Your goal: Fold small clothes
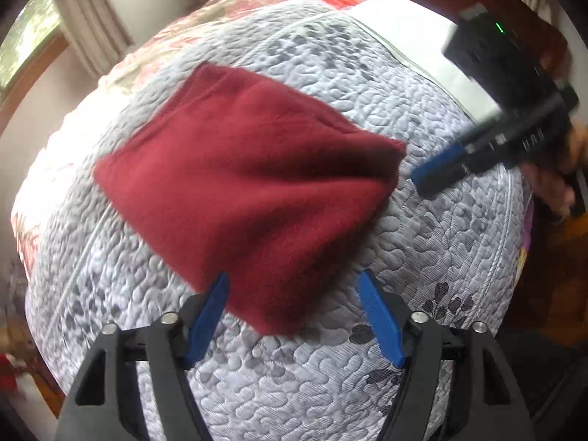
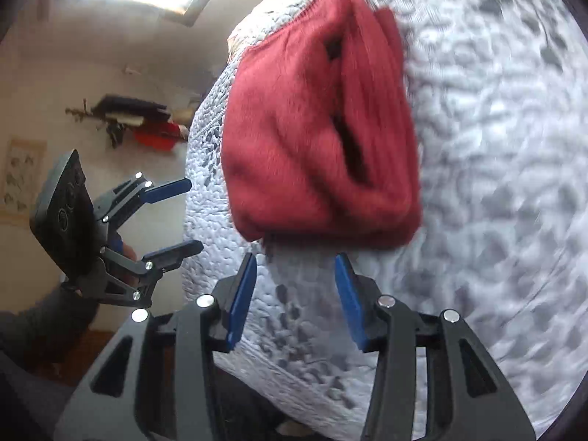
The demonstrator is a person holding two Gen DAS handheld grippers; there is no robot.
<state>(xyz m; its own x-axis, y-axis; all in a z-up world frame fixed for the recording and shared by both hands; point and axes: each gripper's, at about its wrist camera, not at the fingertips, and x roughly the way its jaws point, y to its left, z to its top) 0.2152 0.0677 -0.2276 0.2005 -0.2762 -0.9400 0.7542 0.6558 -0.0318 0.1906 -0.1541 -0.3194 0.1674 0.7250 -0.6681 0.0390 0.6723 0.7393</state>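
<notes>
Fleece, deep red and softly napped, makes up the small folded garment (image 1: 250, 183) lying on the quilted grey-white bedspread (image 1: 441, 250) of a bed. The garment is folded into a rough four-sided pad; in the right wrist view its layered edges (image 2: 349, 139) gape in dark slits facing that camera. The bedspread is stitched in a pebbly pattern with dark leaf motifs and a raised piping seam. A floral red-and-cream cover (image 1: 235, 3) lies beyond it, and a white cloth (image 1: 411, 36) sits at the far right edge.

The left claw (image 1: 294, 312) has its blue-padded fingers spread wide and holds nothing, the garment's near corner lying between and just beyond the tips. The right claw (image 2: 294, 294) is likewise parted and empty, just short of the garment's folded edge. Bare bedspread surrounds the garment on all sides, with the widest stretch on its right.
</notes>
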